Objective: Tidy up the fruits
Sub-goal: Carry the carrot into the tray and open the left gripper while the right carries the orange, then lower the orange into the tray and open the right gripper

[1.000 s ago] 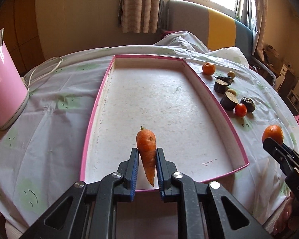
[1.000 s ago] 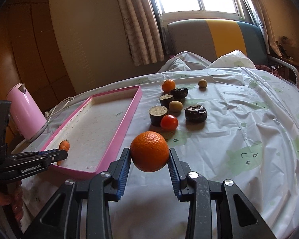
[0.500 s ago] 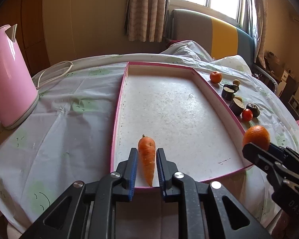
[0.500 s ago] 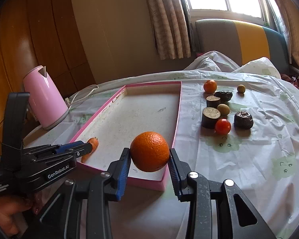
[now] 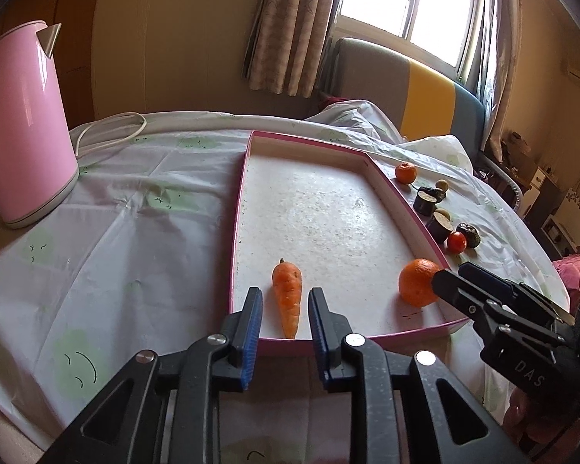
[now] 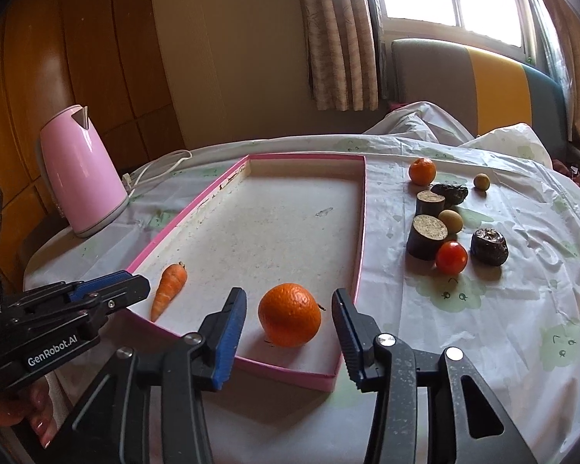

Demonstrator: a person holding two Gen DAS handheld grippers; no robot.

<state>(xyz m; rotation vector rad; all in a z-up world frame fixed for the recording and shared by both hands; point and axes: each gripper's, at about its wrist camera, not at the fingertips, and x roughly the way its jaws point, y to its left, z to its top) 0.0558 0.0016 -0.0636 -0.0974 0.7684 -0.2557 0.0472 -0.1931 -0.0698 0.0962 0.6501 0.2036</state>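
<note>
A lived-in home room, not a lab or shop. Shown by a pink kettle (image 5: 21, 123) on a plastic-covered round table (image 5: 135, 208) left of the fingers, patterned curtains (image 5: 290, 27) at a sunlit window (image 5: 410, 0) ahead, and a striped sofa back (image 5: 402, 89) beyond.

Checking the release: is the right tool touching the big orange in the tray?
Apart. The right wrist view shows the right tool open, tray floor visible either side of the orange.
</note>
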